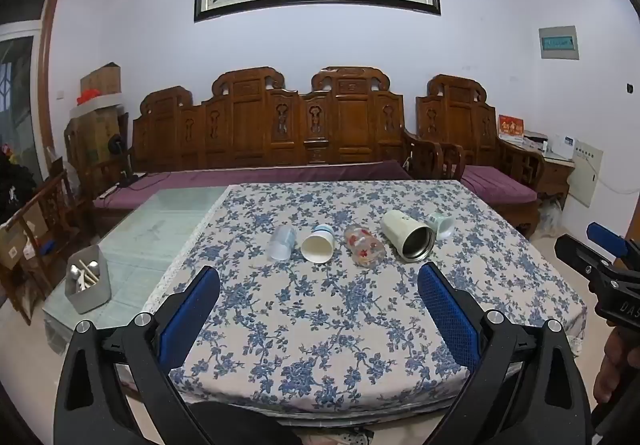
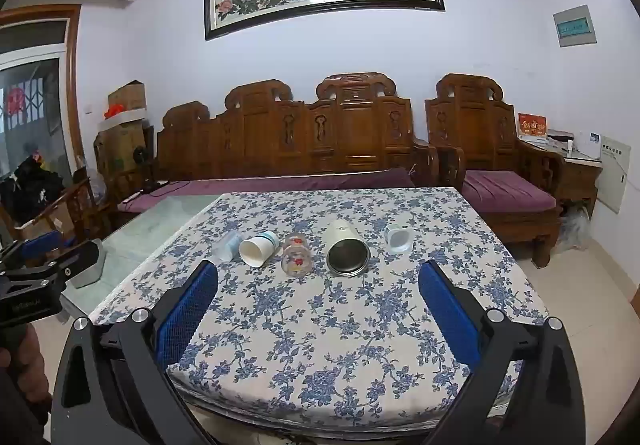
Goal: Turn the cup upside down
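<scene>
lying mid-tablecloth (image 1: 320,325) well back from its near edge, five cups (image 2: 347,251) face both wide-open, empty grippers (image 1: 318,309) (image 2: 318,305).

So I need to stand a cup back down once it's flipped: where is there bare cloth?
The near half of the tablecloth, between the row of cups and the near edge, is bare. The far strip behind the row is bare too. It is crowded along the row, from the clear plastic cup to the steel-lined tumbler.

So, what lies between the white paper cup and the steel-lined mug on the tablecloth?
A clear glass with red flowers lies on its side between the paper cup and the mug, in both wrist views.
</scene>
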`<state>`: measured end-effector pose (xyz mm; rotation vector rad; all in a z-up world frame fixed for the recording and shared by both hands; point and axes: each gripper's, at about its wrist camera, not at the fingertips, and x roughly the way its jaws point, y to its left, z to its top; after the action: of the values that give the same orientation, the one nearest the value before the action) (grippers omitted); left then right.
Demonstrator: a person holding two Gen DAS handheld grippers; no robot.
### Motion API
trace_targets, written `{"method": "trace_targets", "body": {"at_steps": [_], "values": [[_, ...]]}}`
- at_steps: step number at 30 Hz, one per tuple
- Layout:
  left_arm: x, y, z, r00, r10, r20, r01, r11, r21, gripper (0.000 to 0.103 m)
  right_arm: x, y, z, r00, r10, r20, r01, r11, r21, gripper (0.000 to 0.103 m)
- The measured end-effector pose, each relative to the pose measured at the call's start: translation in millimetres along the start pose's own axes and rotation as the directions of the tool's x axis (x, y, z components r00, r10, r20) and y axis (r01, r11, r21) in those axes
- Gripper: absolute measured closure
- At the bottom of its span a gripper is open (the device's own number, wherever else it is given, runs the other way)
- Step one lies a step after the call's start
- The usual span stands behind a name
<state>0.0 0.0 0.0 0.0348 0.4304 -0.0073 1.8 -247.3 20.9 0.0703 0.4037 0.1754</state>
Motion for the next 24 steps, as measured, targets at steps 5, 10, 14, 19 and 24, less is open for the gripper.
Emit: {"method": "trace_targets", "body": {"at_steps": [5, 10, 14, 19, 24], "values": [[-0.2, -0.3, 0.0, 1.000, 0.000, 0.005, 0.000, 1.000, -0.001, 0.008, 0.0, -0.2, 0.2, 1.000, 0.002, -0.002, -0.002, 1.000, 0.006, 0.003], [-0.1, -0.2, 0.1, 1.000, -0.002, 0.006, 0.002, 1.000, -0.005, 0.008, -0.2, 0.0, 0.2, 1.000, 0.003, -0.002, -0.003, 1.000, 0.006, 0.003], [-0.2, -0.3, 0.0, 1.000, -0.004, 0.007, 0.004, 1.000, -0.006, 0.008, -0.2, -0.2, 0.0, 1.000, 0.003, -0.001, -0.003, 1.000, 0.006, 0.003], [0.1, -0.4, 0.0, 1.000, -0.005, 0.008, 0.005, 1.000, -0.009, 0.008, -0.2, -0.2, -0.2, 1.000, 0.003, -0.002, -0.003, 1.000, 0.005, 0.003], [0.0, -0.4, 0.0, 1.000, -0.006, 0.011, 0.006, 1.000, -0.010, 0.008, -0.3, -0.2, -0.2, 1.000, 0.003, -0.001, -0.003, 1.000, 0.006, 0.003]]}}
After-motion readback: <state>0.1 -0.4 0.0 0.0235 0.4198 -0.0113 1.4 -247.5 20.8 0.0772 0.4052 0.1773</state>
